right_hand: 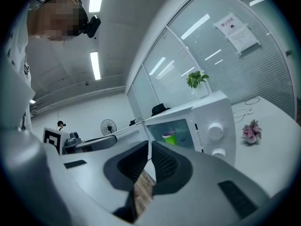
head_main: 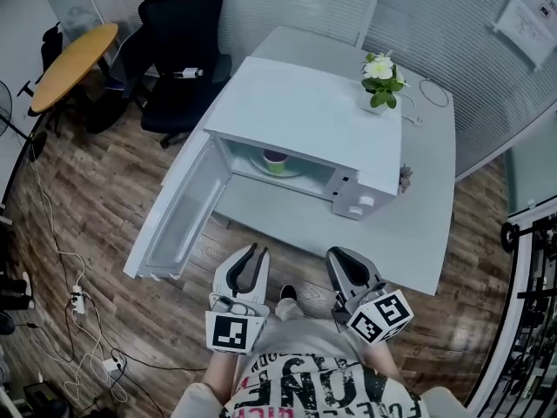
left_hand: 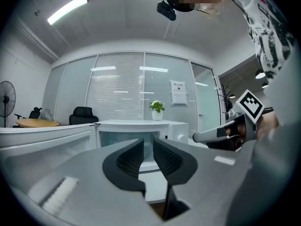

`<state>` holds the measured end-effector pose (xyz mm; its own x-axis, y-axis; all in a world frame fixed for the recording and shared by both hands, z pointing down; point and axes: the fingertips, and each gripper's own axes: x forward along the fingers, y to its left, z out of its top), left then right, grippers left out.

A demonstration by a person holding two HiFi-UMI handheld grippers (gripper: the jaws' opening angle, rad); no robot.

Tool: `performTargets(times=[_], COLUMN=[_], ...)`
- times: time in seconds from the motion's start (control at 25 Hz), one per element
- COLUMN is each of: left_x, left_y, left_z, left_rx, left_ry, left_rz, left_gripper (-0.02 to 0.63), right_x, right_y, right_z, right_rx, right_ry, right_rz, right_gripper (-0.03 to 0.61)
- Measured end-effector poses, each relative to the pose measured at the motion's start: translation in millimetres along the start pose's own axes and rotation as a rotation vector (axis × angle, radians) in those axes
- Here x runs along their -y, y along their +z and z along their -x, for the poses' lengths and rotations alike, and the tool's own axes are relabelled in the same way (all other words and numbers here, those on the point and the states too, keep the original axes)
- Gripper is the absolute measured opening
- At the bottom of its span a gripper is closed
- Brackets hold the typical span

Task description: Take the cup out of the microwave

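Nearest the person, both claws are held about level over the wooden floor (head_main: 104,225), short of the white worktop (head_main: 418,233), and aimed at the oven. The left claw (head_main: 255,252) has its ribbed pads a modest gap apart with nothing between them. The right claw (head_main: 338,256) shows only a narrow slit and is also empty. Neither looks set wide enough for a cup, so I judge the reach has not yet begun.

Beyond them the hinged door (head_main: 178,220) of the white microwave (head_main: 331,129) hangs fully open to the left, leaving the cavity clear for a straight approach. The green cup with a purple rim (head_main: 275,159) stands upright inside on the glass turntable, left of centre.

Farther off, potted white flowers (head_main: 380,81) sit on the oven's top at its far right. A black office chair (head_main: 178,42) stands at the far left.
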<state>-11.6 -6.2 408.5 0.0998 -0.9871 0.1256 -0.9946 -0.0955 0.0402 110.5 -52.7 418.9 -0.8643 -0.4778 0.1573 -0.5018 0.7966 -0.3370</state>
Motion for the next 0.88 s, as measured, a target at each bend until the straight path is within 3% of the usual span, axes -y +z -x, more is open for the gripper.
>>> performTargets(times=[0.4,0.52,0.76,0.88], left_x=[-13.6,-19.0,-34.9,-49.6], left_y=[5.2,8.6,7.8,13.6], left_z=[-22.8,-29.6,-44.9,-57.6], left_rx=[0.018,0.047,0.008,0.023], left_ry=[0.037,0.031,0.013,-0.008], left_rz=[-0.025,-0.047,-0.001,-0.018], left_gripper=[0.072,0.072,0.072,0.072], right_x=[33.0,36.1,40.0,42.2], right_y=[1.8,5.0,9.4,15.3], right_z=[-5.6,-11.1,-29.9,-42.4], right_rx=[-0.022,-0.026,-0.024,-0.014], right_ry=[-0.047,-0.053,-0.077,-0.099], right_rz=[-0.011,-0.006,-0.009,-0.016], right_gripper=[0.025,0.025,0.025,0.025])
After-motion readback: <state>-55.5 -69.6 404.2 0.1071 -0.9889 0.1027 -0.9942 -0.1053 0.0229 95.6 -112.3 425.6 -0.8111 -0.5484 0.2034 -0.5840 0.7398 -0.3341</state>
